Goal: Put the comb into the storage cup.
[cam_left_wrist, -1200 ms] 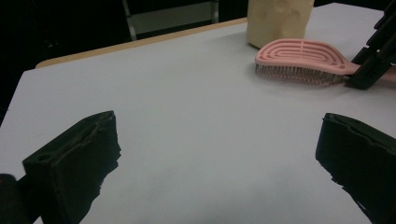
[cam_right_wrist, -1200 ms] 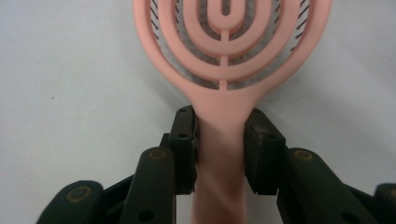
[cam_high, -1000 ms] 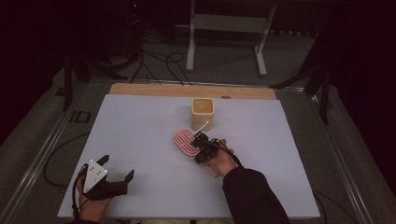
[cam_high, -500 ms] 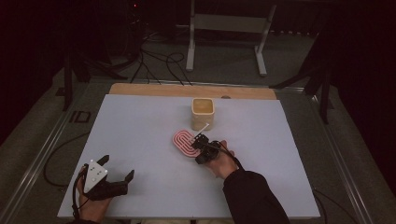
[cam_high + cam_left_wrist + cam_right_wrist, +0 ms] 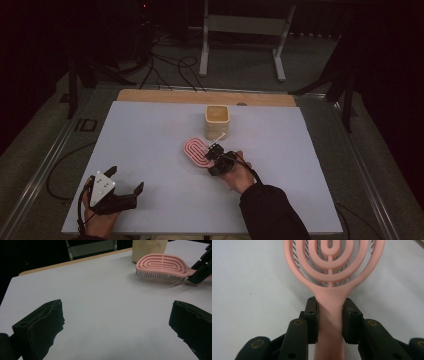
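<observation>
Right gripper view: brush handle betw. jaws

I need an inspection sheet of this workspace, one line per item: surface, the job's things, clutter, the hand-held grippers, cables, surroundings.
Surface: pale sheet over a table with a wooden far edge.
Job's things: pink hairbrush, bristles down on the sheet; beige cup just beyond it.
Clutter: nothing seen.
Hand-held grippers: right hand-held gripper shut on the hairbrush handle, both pads against it; left hand-held gripper open, jaws wide apart, nothing between them, near the sheet's near-left corner.
Cables: one trails from the left hand-held gripper; black floor cables lie beyond the table.
Surroundings: dark room, grey stand on the floor behind.
</observation>
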The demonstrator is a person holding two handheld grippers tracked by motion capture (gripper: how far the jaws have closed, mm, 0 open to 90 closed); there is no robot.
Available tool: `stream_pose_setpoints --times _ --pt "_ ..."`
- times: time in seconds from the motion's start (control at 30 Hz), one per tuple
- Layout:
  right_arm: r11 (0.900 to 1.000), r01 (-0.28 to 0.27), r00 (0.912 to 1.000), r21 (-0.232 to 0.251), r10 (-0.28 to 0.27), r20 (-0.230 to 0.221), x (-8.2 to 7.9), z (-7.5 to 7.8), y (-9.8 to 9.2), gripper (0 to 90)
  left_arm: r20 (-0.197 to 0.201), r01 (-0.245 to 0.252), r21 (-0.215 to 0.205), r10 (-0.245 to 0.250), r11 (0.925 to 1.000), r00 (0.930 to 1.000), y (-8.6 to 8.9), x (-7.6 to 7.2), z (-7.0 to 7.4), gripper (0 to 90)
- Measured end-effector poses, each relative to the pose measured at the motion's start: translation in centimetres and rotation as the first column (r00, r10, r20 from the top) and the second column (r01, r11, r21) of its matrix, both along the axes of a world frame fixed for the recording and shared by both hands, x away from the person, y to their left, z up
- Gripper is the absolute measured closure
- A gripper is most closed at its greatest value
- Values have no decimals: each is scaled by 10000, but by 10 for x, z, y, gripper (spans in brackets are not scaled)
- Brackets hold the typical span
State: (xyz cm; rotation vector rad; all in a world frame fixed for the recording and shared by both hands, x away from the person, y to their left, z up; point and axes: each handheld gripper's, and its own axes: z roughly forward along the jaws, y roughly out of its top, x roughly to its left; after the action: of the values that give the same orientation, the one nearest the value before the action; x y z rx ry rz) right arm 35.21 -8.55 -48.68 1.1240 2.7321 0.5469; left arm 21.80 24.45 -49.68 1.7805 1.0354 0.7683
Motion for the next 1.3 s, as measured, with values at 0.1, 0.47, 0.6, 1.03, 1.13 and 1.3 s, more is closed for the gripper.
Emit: stream_pose_setpoints --times 0.1,0.47,0.6,1.03,1.13,1.3 --pt "9999 -21 9999 145 18 150 -1 3 -2 698 -3 1 -1 -1 10000 10000 0 0 0 2" --pt "9945 93 9968 1044 -175 781 -6 21 -17 699 -25 -5 39 5 10000 10000 0 0 0 2" --pt "9899 104 9947 1411 -247 999 -7 26 -24 699 -28 -15 43 15 10000 10000 0 0 0 2" --pt "9613 73 9889 2753 -477 1404 -16 39 -51 700 -49 -14 40 15 10000 10000 -1 0 -1 2" --pt "9526 43 9873 3042 -523 1497 -19 39 -58 700 -66 -14 59 14 10000 10000 -1 0 -1 2" --pt "9382 64 9843 3461 -670 1633 -24 41 -69 700 -85 -14 87 15 10000 10000 -1 1 -2 2"
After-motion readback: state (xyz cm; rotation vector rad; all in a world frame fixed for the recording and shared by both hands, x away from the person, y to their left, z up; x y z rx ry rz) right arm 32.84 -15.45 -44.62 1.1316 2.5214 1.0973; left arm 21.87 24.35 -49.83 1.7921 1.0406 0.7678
